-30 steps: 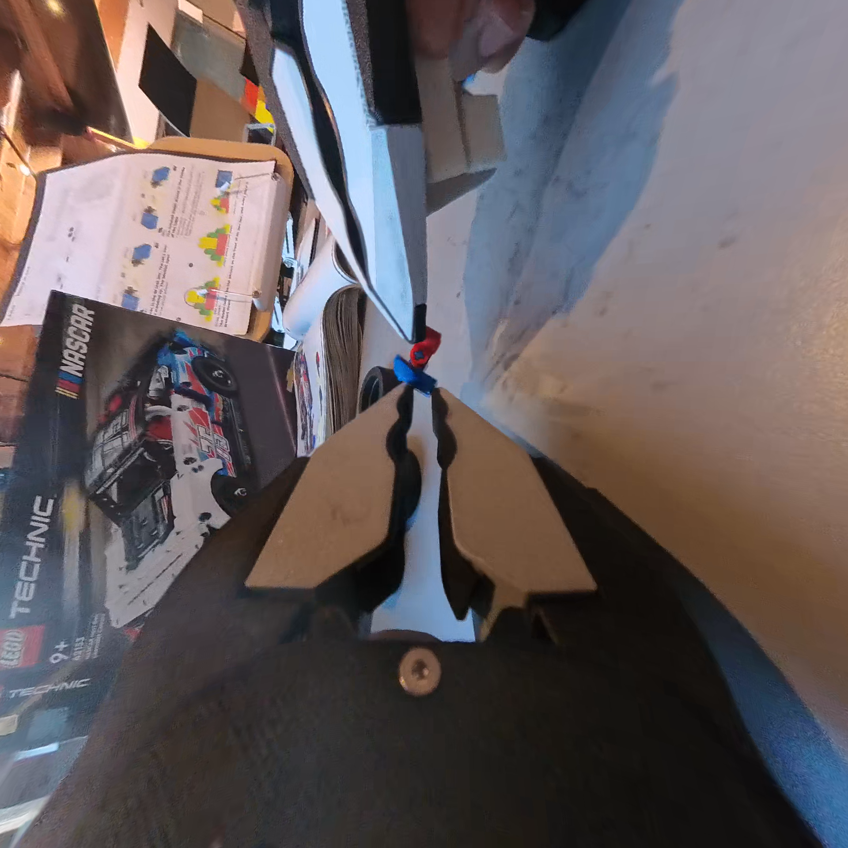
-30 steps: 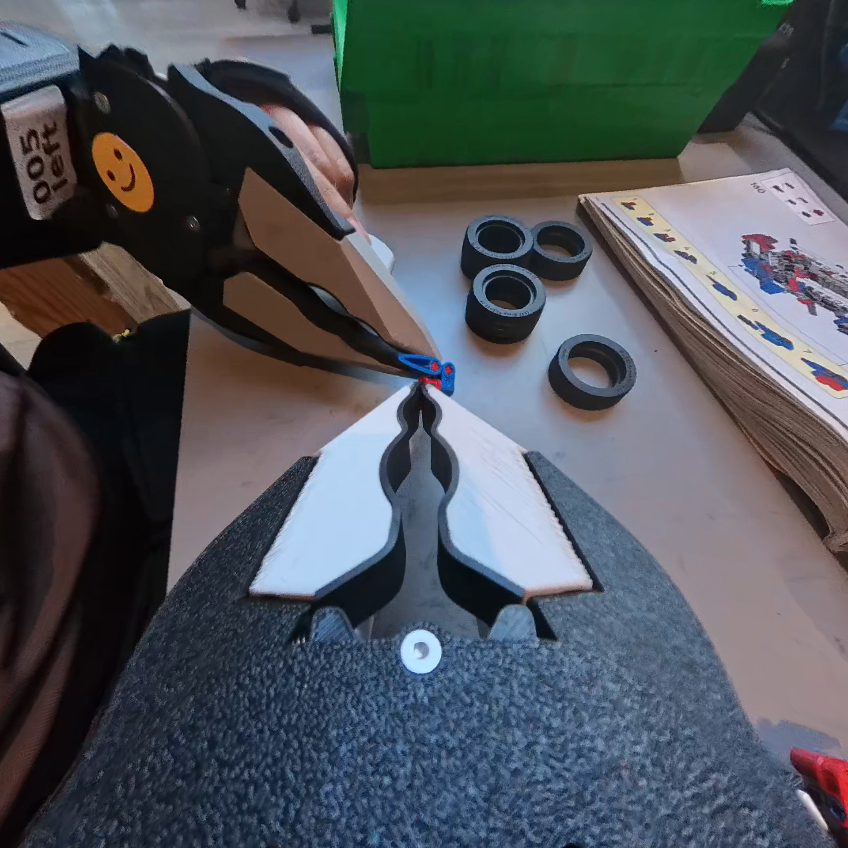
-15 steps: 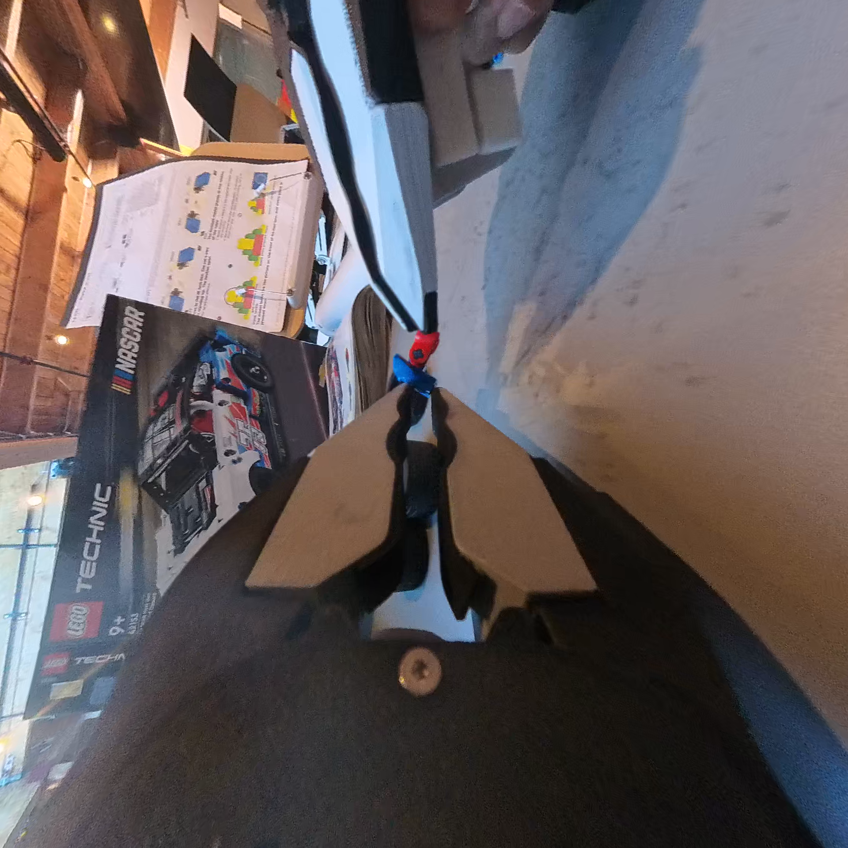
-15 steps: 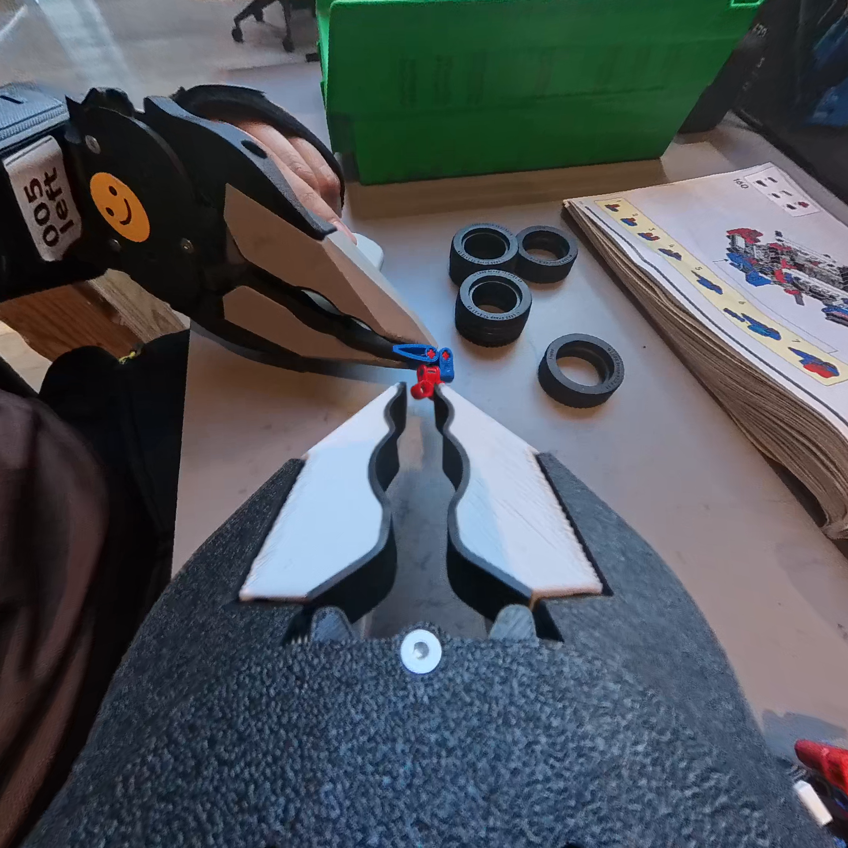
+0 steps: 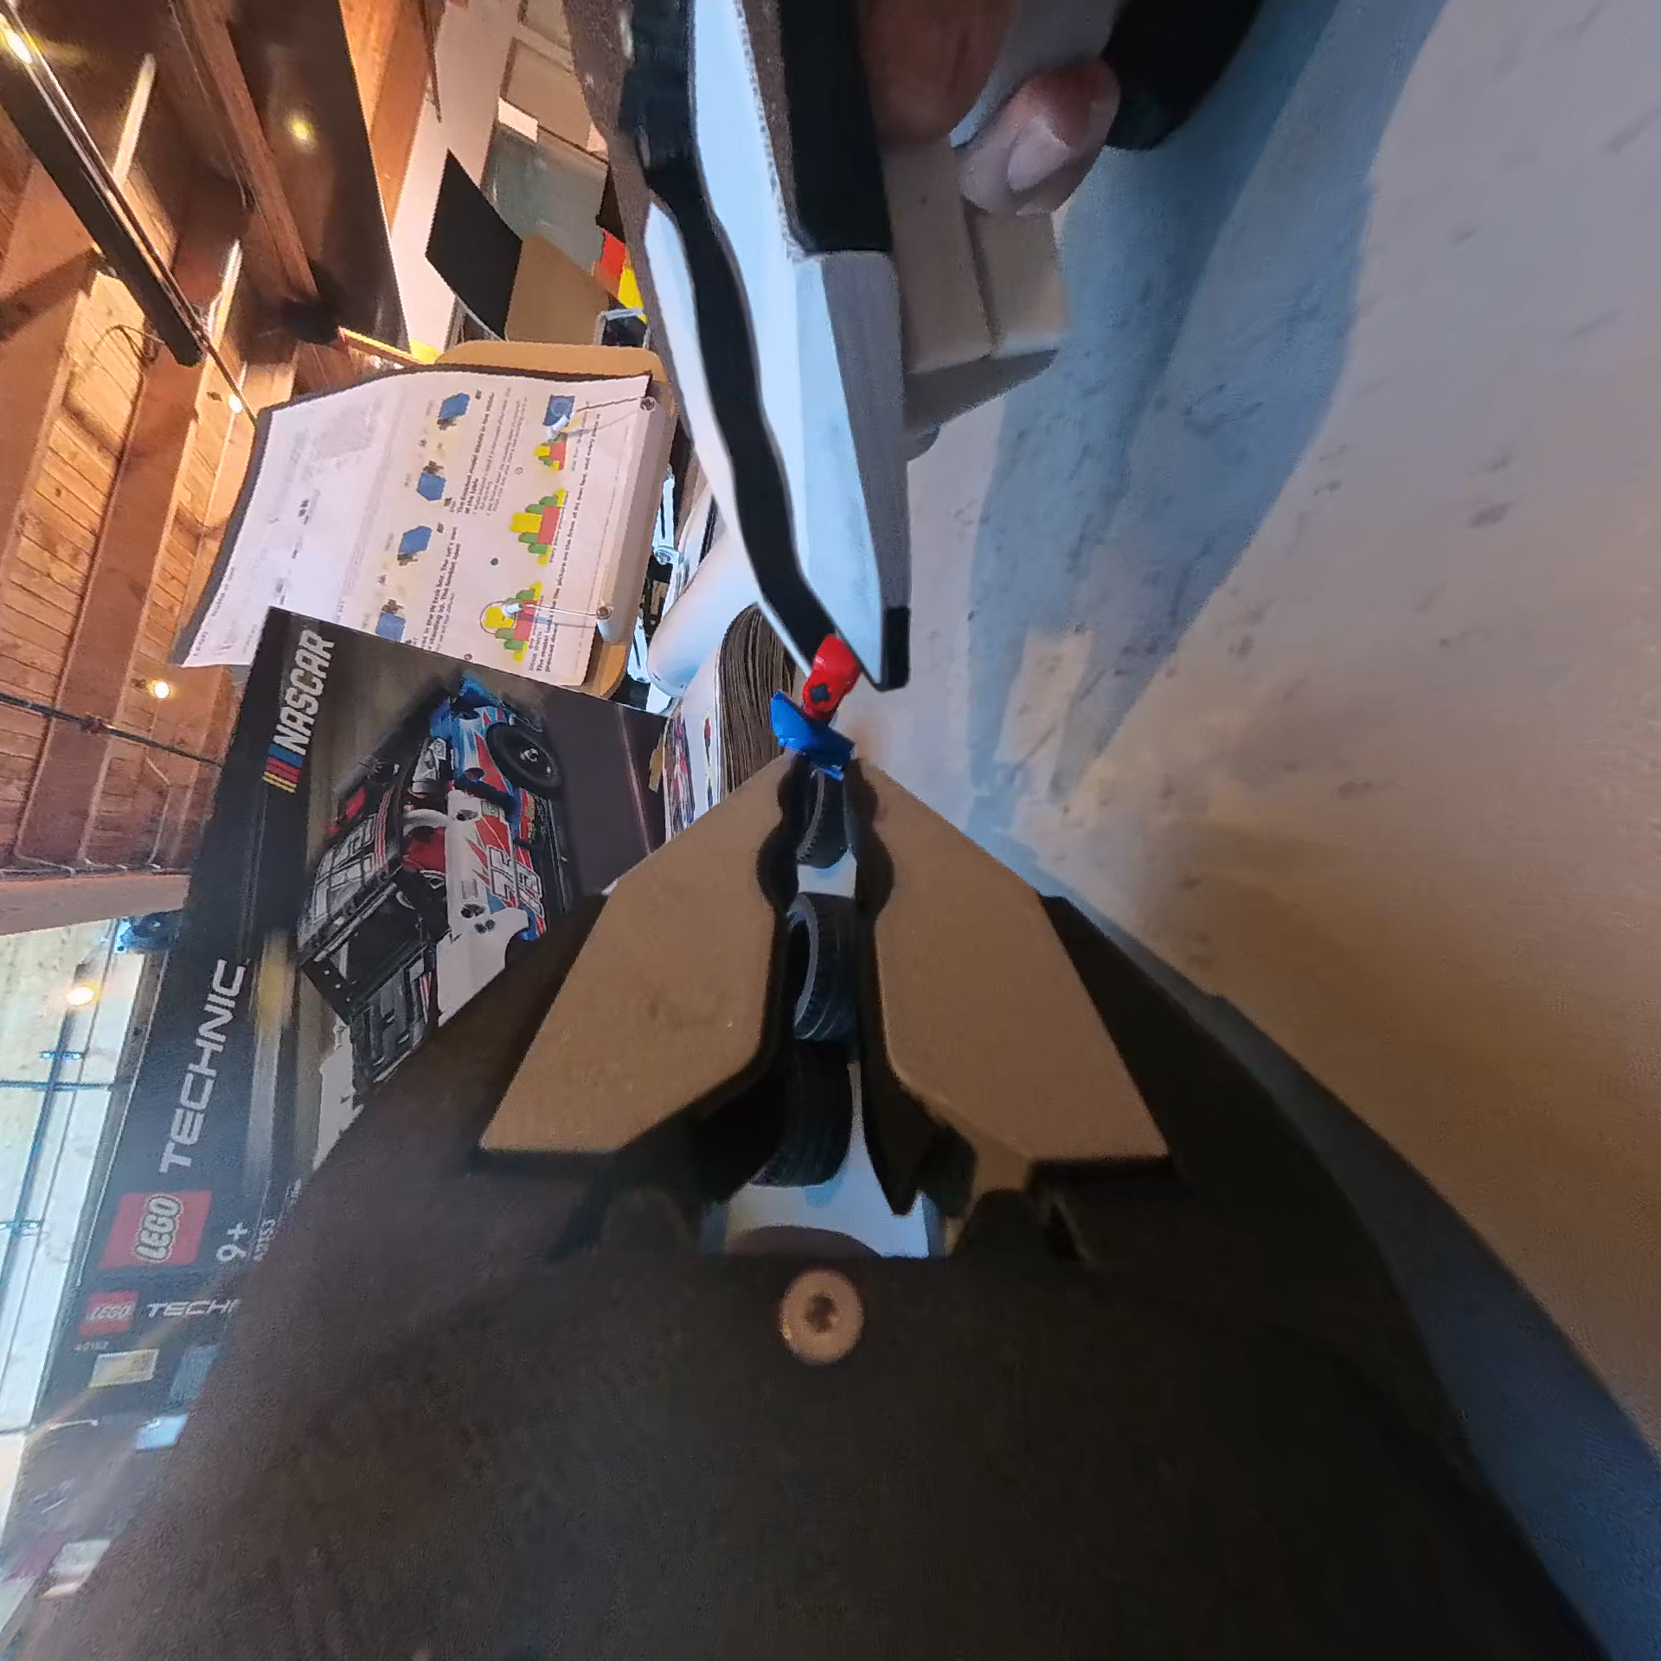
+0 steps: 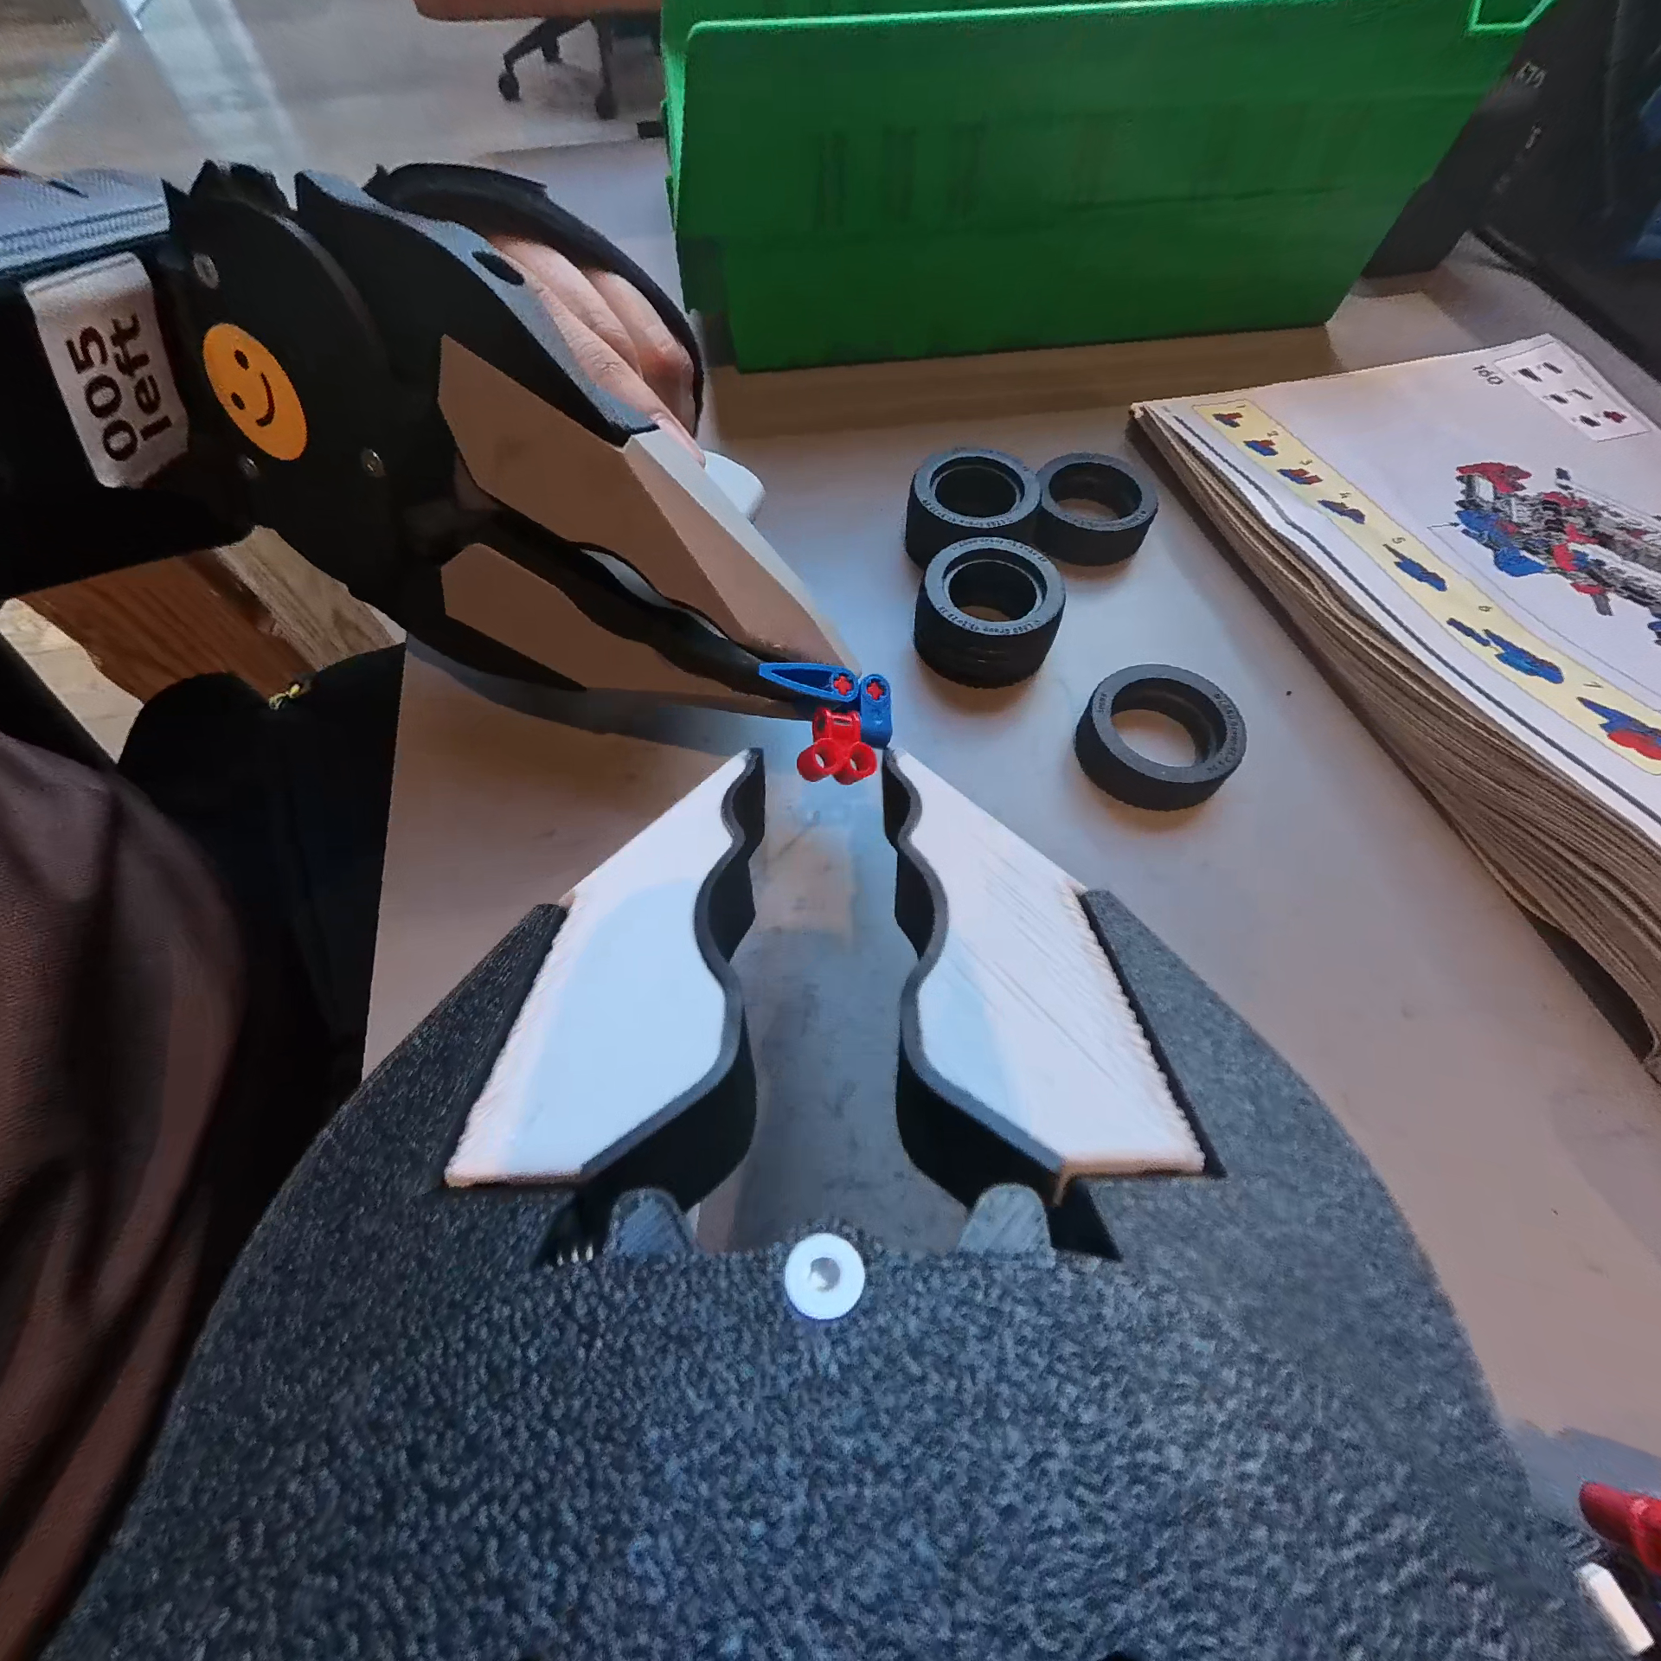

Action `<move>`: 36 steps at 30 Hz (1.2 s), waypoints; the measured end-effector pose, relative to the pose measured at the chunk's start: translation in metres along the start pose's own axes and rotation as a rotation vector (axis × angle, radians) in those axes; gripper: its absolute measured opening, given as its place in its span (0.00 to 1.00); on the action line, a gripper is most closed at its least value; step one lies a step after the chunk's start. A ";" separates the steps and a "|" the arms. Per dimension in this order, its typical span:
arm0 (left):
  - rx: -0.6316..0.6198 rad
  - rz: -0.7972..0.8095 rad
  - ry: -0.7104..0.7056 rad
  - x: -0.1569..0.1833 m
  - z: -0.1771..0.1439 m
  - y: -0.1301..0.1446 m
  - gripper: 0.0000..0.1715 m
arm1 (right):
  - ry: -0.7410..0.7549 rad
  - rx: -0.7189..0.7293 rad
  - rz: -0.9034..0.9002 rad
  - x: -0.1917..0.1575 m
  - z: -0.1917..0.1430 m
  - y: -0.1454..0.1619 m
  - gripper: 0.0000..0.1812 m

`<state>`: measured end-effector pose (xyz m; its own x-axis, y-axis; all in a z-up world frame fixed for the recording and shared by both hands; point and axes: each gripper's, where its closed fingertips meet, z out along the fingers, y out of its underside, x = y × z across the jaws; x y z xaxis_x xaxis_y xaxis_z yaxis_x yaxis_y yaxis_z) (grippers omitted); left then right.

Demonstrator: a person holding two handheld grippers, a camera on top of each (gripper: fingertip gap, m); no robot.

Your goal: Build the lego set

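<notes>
My left gripper (image 5: 820, 768) is shut on a small blue lever piece (image 5: 803, 730). In the right wrist view the left gripper (image 6: 795, 676) comes in from the left, holding the blue piece (image 6: 804, 676) above the table. A red connector (image 6: 836, 748) hangs from the blue piece's end beside a short blue connector (image 6: 874, 710). My right gripper (image 6: 822, 764) is open, its fingertips on either side of the red connector and just behind it. In the left wrist view the red connector (image 5: 827, 683) sits at the tip of the right gripper (image 5: 876, 656).
Several black tyres (image 6: 989, 611) lie on the grey table (image 6: 1258, 1034) beyond the grippers. A thick open instruction book (image 6: 1438, 584) lies at the right, a green bin (image 6: 1034, 180) at the back. The set's box (image 5: 359, 899) stands upright. A red part (image 6: 1627, 1519) lies at the bottom right. The tips of both grippers are at nearly the same place.
My right gripper has opened and let go of the red connector, which stays on the blue piece. The left gripper keeps its hold and has barely moved.
</notes>
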<state>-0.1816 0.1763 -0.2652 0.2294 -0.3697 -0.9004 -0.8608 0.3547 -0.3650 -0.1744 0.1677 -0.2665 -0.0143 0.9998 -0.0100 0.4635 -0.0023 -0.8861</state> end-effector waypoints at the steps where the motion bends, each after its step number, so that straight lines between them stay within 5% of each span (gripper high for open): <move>1: 0.004 0.000 0.001 0.000 0.000 -0.001 0.03 | 0.000 -0.005 -0.004 0.000 0.000 0.001 0.14; 25: 0.015 -0.041 0.033 0.003 -0.001 0.000 0.03 | 0.045 0.002 -0.025 0.002 0.001 -0.001 0.09; 36: 0.012 -0.101 -0.066 -0.022 -0.004 0.006 0.03 | 0.025 0.067 0.041 0.005 -0.003 -0.010 0.12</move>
<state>-0.1934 0.1834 -0.2469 0.3441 -0.3467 -0.8726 -0.8266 0.3290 -0.4567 -0.1764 0.1725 -0.2561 0.0261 0.9990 -0.0355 0.4029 -0.0430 -0.9142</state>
